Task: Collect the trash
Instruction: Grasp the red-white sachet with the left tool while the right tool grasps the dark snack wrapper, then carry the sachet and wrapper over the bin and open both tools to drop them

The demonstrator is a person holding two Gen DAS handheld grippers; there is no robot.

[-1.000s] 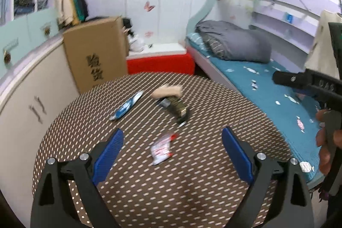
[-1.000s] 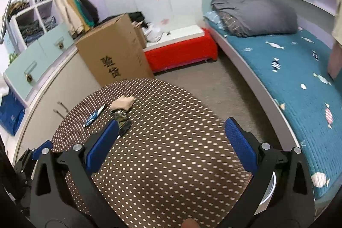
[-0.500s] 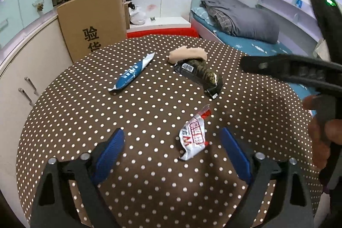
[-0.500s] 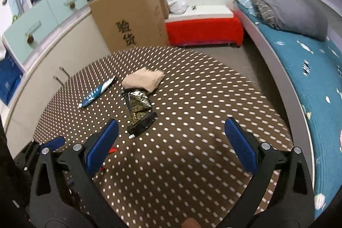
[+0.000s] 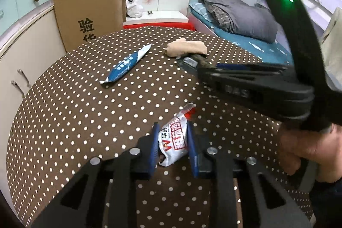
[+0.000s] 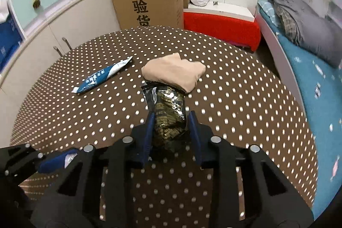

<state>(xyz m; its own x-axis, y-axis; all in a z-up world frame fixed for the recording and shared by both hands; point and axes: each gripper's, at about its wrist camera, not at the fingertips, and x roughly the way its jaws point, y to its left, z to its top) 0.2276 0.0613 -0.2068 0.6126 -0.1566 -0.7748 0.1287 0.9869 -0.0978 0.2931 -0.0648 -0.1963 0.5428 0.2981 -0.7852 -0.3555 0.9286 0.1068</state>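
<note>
Left tongs (image 5: pixel 172 143) closing on the white wrapper (image 5: pixel 174 140) between them; right tongs (image 6: pixel 171 127) closing around the dark packet (image 6: pixel 168 112).

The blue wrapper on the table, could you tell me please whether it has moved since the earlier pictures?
No. The blue wrapper lies left of the beige cloth as before; only the cameras came closer.

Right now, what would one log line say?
left gripper: closing on white wrapper | right gripper: closing on dark packet | blue wrapper: untouched
</note>
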